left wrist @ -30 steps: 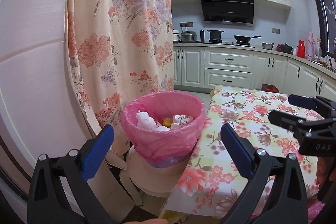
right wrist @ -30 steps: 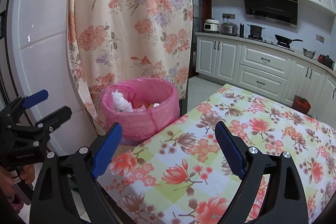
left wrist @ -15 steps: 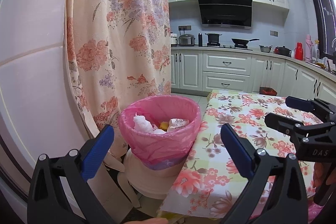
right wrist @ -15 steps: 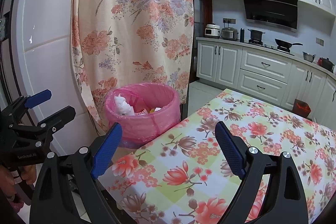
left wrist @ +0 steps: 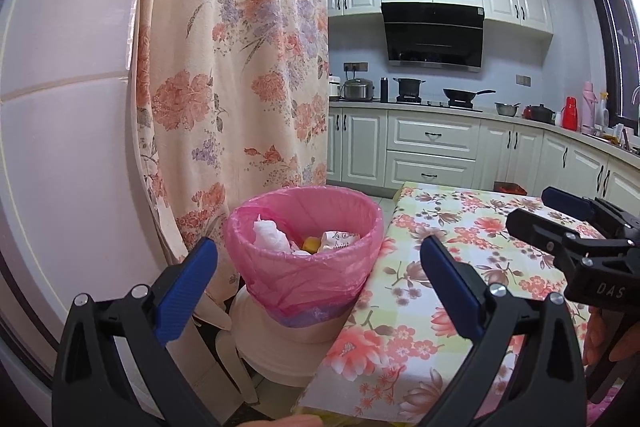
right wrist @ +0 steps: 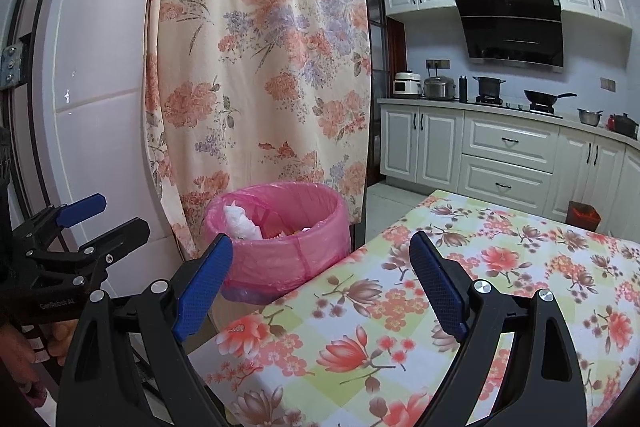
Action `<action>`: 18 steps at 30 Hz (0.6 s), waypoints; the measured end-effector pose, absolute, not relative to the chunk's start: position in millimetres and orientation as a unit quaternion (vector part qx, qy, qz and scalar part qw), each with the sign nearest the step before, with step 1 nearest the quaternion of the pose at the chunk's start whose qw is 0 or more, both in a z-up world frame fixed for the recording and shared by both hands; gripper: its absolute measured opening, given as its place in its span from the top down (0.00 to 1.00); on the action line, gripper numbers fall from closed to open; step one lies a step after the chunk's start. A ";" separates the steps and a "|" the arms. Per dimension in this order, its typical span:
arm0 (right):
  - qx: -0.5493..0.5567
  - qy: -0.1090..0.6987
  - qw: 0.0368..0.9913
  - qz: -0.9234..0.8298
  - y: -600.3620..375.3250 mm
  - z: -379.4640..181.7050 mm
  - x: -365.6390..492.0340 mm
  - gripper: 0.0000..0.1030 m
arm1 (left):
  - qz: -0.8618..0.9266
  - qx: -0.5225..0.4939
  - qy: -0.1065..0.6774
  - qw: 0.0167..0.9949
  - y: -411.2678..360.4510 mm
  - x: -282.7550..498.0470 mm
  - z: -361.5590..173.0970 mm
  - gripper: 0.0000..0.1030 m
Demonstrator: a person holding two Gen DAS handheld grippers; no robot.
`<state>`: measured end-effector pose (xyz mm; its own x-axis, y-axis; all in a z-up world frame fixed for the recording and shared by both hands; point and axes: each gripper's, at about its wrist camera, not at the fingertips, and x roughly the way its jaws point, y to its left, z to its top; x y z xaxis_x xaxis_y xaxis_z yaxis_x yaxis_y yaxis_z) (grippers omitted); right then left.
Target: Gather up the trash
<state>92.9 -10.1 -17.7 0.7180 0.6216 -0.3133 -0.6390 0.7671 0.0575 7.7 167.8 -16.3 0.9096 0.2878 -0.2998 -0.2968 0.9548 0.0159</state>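
A: Where is the bin [left wrist: 304,255], as I see it from the left wrist camera?

B: It stands just beside the table's [left wrist: 452,267] near corner, in front of the flowered curtain [left wrist: 240,67]. A pink bag [left wrist: 344,271] lines it and folds over the rim. The bin rests on a white stool [left wrist: 280,343].

A: And what lies inside?

B: I see a white crumpled tissue [left wrist: 270,233] at the left, a small yellow piece [left wrist: 311,242] in the middle and a white printed wrapper [left wrist: 338,239] at the right. From the right wrist camera only the tissue [right wrist: 240,219] shows clearly.

A: State of the left gripper [left wrist: 320,279]?

B: Its jaws stand wide apart, with nothing between the blue pads [left wrist: 186,291]. The bin shows in the gap between them, well apart from both.

A: And the right gripper [right wrist: 320,283]?

B: Also spread open and empty, held over the flowered tablecloth [right wrist: 440,307]. In the left view it [left wrist: 560,211] appears at the right edge, above the table. In the right view the left gripper [right wrist: 92,219] appears at the left edge, a hand [right wrist: 16,351] beneath it.

A: What is beyond?

B: White kitchen cabinets [left wrist: 432,151], a black hood [left wrist: 434,35], and pots on the counter [left wrist: 408,87]. A pale wall [left wrist: 60,107] stands left of the curtain.
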 end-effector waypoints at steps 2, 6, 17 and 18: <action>-0.029 0.158 0.926 0.342 -8.6 -18.1 92.1 0.18 | 0.151 -0.014 0.152 0.977 168.0 7.5 -16.7 0.05; -0.035 0.154 0.925 0.346 -5.9 -17.9 89.0 0.18 | 0.150 -0.015 0.154 0.976 168.0 7.9 -18.4 0.05; -0.036 0.155 0.923 0.350 -4.0 -17.4 86.9 0.18 | 0.152 -0.011 0.153 0.976 168.0 8.7 -17.5 0.05; -0.037 0.156 0.922 0.351 -3.3 -17.6 86.5 0.18 | 0.152 -0.011 0.153 0.976 168.1 8.8 -17.6 0.05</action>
